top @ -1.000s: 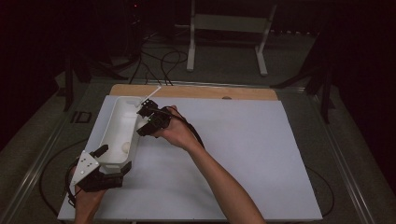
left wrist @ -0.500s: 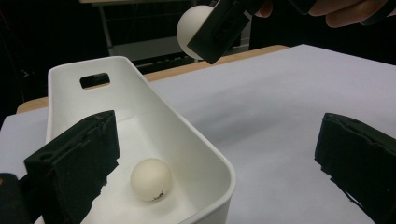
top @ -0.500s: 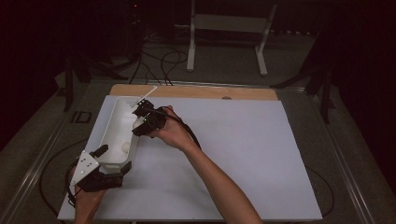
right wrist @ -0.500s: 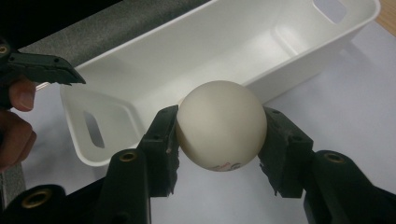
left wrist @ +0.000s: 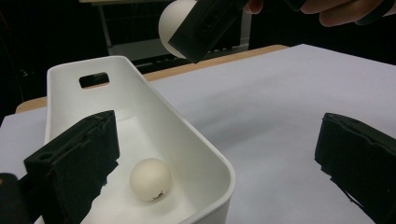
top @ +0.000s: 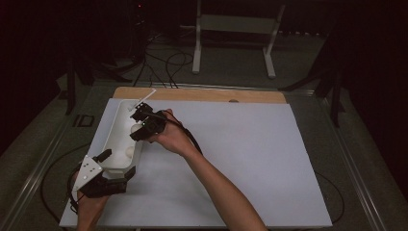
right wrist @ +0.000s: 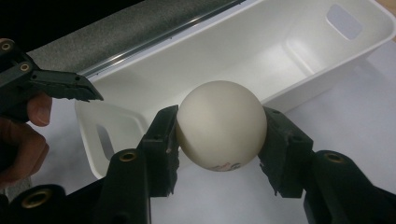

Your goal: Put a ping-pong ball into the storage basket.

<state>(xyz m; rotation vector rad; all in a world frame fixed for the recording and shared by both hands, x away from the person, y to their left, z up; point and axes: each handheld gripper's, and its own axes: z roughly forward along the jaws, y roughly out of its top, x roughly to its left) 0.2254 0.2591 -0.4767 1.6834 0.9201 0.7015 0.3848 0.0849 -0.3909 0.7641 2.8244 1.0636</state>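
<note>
On top of the big white rectangular table sheet, with a strip of bare wooden tabletop peeking out at 12 o'clock, most of the action sits over at 9 to 10 o'clock. That's where the long white plastic bin with cut-out handle slots lies, running from near the far edge down toward the person's left hand.

The left gripper sits at the bin's near end, around 8 o'clock on the sheet. From its own view the black jaws stand wide apart, one inside the bin and one out over the sheet, straddling the near wall; the pads aren't pressing on it. Only the jaw tips show there, both cut off at the frame edges.

The right gripper, over the bin's right rim in the high view, is clamped on a cream-white ping-pong ball, one pad on each side. It's held in the air above the rim, not inside yet. The ball has some small printing on its underside, too cut off to read. From above the ball is mostly hidden by the gripper body.

A second cream-white ping-pong ball already rests on the bin floor near the left gripper, with a dark mark I can't make out.

At the bin's far end a thin white stick-like thing pokes out, too small to identify.
</note>
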